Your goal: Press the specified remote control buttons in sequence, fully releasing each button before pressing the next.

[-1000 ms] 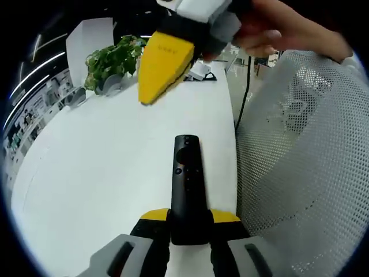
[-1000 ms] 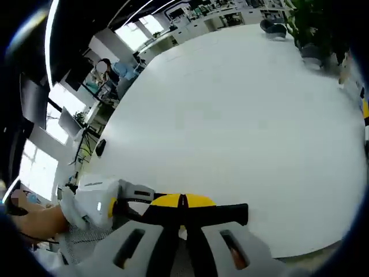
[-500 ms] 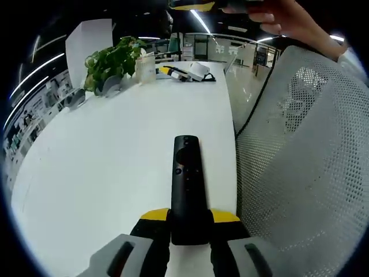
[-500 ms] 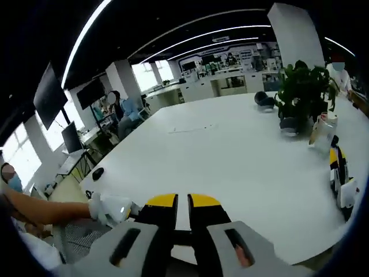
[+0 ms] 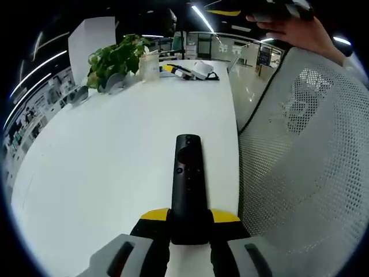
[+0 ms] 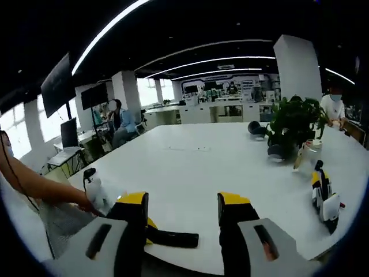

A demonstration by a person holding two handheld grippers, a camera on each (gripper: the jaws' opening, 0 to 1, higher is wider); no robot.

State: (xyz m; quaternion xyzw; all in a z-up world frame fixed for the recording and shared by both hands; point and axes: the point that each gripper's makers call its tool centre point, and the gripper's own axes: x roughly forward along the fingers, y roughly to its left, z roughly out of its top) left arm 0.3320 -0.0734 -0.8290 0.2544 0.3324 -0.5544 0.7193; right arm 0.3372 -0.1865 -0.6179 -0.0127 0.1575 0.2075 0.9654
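A black remote control (image 5: 187, 182) lies lengthwise over the white table (image 5: 104, 150), its near end clamped between the yellow-tipped jaws of my left gripper (image 5: 190, 218). A hand (image 5: 300, 32) holds the right gripper high at the top right of the left gripper view. In the right gripper view my right gripper (image 6: 183, 203) stands open with nothing between its jaws. It hovers above the remote control (image 6: 173, 238) and the left gripper (image 6: 101, 195), which a person's arm (image 6: 34, 184) holds.
A white mesh chair (image 5: 300, 167) stands against the table's right edge. A potted plant (image 5: 115, 57) and a bottle sit at the far end, with yellow-and-white devices (image 6: 323, 193) nearby. People sit at desks (image 6: 118, 124) in the office behind.
The right gripper has gone from shut to open and has risen away from the remote, leaving the middle of the left gripper view. The remote stays clamped in the left gripper.
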